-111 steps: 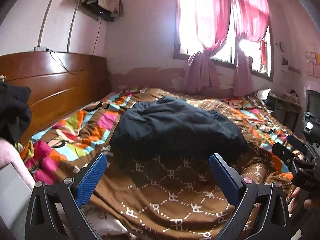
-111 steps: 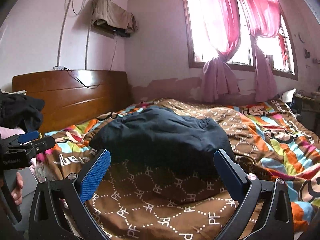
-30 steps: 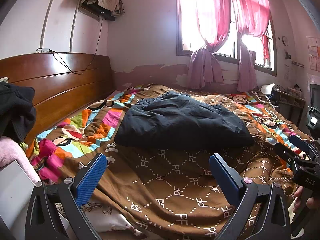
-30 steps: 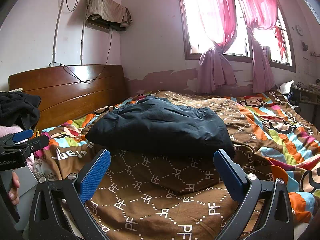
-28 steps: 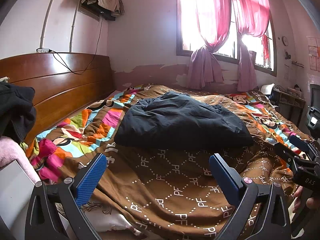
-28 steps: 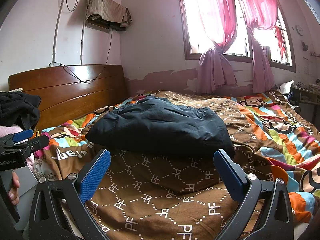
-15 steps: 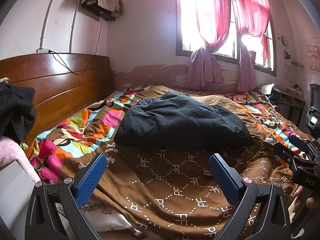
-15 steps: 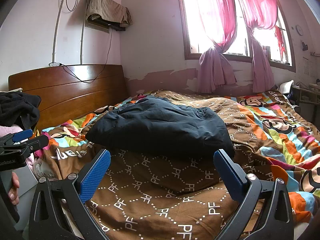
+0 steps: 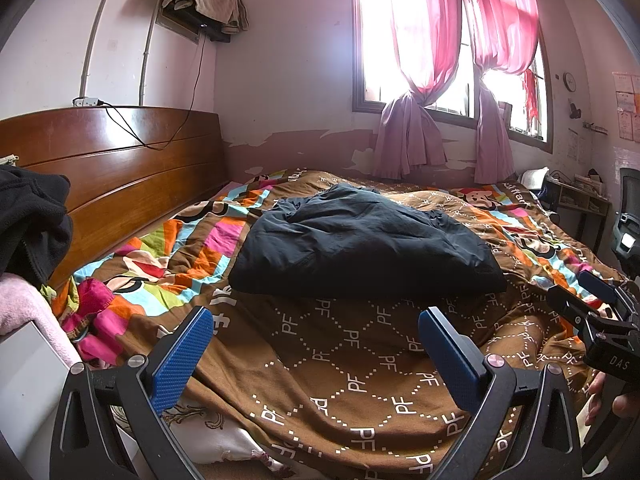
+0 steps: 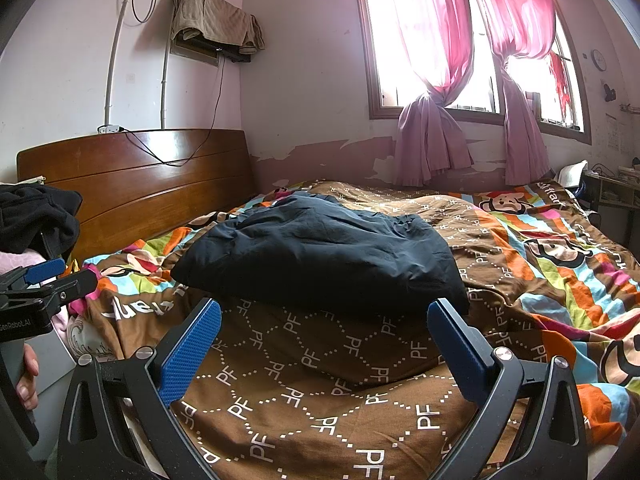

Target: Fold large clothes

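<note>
A large dark navy garment (image 9: pixel 360 244) lies folded in a thick rectangular bundle on the bed, also in the right wrist view (image 10: pixel 320 256). My left gripper (image 9: pixel 316 344) is open and empty, held above the near edge of the bed, short of the garment. My right gripper (image 10: pixel 324 340) is open and empty, also short of the garment. The right gripper shows at the right edge of the left wrist view (image 9: pixel 592 312). The left gripper shows at the left edge of the right wrist view (image 10: pixel 44 280).
The bed has a brown and colourful striped quilt (image 9: pixel 360 368) and a wooden headboard (image 9: pixel 112 160) on the left. Dark and pink clothes (image 9: pixel 28 240) are piled at the left. Pink curtains (image 9: pixel 420 80) hang at the window. A desk (image 9: pixel 580 200) and chair stand at the right.
Since 3.7 s ago both grippers have pulled back from the garment and it looks farther away. Over the last second nothing has visibly moved.
</note>
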Motion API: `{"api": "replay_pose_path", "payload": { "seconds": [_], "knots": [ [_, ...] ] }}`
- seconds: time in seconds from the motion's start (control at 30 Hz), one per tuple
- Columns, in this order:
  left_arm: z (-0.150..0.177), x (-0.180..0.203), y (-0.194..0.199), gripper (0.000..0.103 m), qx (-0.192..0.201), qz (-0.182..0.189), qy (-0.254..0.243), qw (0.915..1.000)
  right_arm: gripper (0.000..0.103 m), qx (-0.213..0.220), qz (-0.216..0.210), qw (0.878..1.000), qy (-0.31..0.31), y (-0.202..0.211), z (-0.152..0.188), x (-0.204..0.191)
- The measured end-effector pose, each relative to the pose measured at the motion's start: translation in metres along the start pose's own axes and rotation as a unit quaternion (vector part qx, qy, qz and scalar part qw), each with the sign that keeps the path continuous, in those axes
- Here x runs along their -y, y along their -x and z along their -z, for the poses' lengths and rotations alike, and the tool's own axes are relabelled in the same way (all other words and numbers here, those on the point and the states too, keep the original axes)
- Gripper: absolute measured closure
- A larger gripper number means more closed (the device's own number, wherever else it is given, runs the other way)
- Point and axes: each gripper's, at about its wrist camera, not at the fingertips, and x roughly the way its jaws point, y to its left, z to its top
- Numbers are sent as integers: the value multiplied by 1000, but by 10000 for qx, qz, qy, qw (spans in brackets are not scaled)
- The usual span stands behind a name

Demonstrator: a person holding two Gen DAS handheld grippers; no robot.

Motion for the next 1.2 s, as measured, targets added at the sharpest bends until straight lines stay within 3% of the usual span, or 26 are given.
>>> {"api": "replay_pose_path", "payload": {
  "seconds": [0.63,1.0,1.2],
  "knots": [
    [-2,-2,-1,0,-44,26,24,10000,1,2,1,10000,-1,0,0,0],
    [-3,-14,-2,0,-74,-262,301,9992,1,-1,-1,10000,4,0,0,0],
    [-1,-11,-2,0,-29,-333,214,9992,1,-2,8,10000,-4,0,0,-1]
  ]
}}
